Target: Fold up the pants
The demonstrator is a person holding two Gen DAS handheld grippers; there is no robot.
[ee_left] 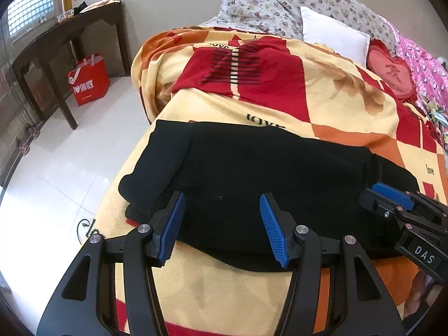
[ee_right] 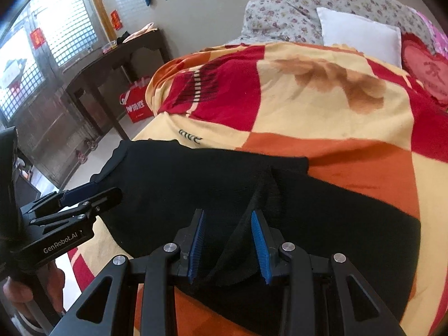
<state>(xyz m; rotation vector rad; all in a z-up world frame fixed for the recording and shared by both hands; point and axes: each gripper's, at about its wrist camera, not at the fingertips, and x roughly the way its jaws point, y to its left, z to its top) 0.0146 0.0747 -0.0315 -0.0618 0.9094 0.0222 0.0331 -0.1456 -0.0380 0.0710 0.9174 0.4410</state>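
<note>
Black pants [ee_left: 252, 168] lie folded across a yellow, red and orange blanket [ee_left: 336, 106] on a bed, near its front left edge. My left gripper [ee_left: 222, 197] hovers over their near edge, open wide, with nothing pinched. Its fingers enter the right wrist view from the left as left gripper [ee_right: 103, 191]. My right gripper [ee_right: 227, 212] is over the right part of the pants [ee_right: 196, 173], jaws partly apart. A raised ridge of black cloth [ee_right: 240, 238] stands between its pads and leans toward the right one; no squeeze shows. It appears at the left wrist view's right edge as right gripper [ee_left: 372, 196].
A dark wooden table [ee_left: 70, 28] and a red shopping bag [ee_left: 89, 79] stand on the white tile floor [ee_left: 70, 168] left of the bed. A white pillow [ee_left: 333, 33], a floral quilt [ee_left: 266, 5] and a red heart cushion [ee_left: 392, 72] lie at the far end.
</note>
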